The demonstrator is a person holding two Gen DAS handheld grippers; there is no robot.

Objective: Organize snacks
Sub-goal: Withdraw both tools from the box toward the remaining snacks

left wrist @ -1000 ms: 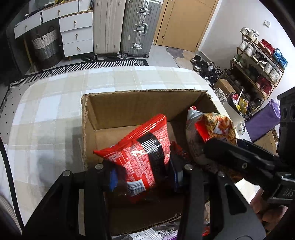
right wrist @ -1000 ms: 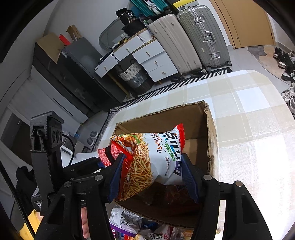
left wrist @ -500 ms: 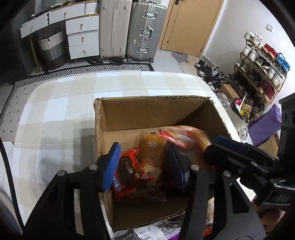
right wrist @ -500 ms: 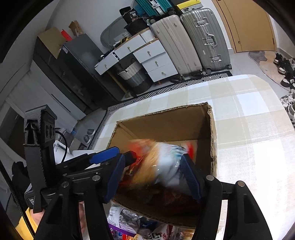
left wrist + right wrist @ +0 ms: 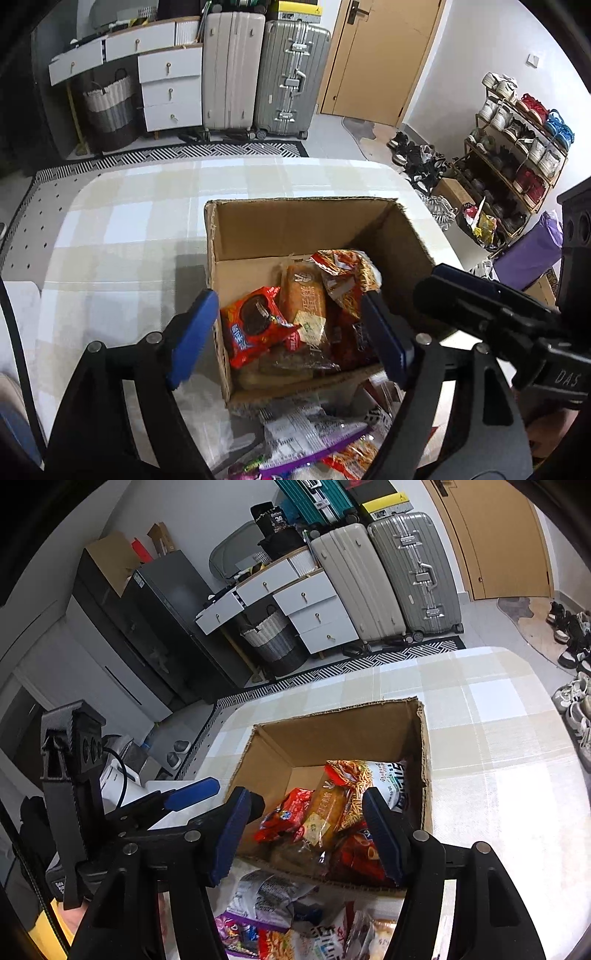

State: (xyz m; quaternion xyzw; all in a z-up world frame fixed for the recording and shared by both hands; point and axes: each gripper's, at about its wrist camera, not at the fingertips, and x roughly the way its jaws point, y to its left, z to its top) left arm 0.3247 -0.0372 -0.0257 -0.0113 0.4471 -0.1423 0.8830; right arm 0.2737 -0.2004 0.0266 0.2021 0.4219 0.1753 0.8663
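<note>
An open cardboard box (image 5: 295, 218) (image 5: 332, 731) stands on the checked tablecloth and holds several snack bags. A red cookie bag (image 5: 255, 325) lies at its left, an orange bread pack (image 5: 303, 295) in the middle, and a noodle-stick bag (image 5: 347, 273) (image 5: 369, 779) at the right. My left gripper (image 5: 291, 339) is open and empty above the box's near edge. My right gripper (image 5: 306, 834) is open and empty above the same edge; it also shows at the right of the left wrist view.
More loose snack bags (image 5: 314, 439) (image 5: 280, 915) lie on the table in front of the box. The checked tablecloth (image 5: 129, 240) spreads left of and behind the box. Suitcases (image 5: 258, 74), drawers and a shoe rack (image 5: 517, 140) stand beyond the table.
Both grippers opened and let go: the red bag from the left and the noodle-stick bag from the right dropped into the box. Both grippers pulled back and up.
</note>
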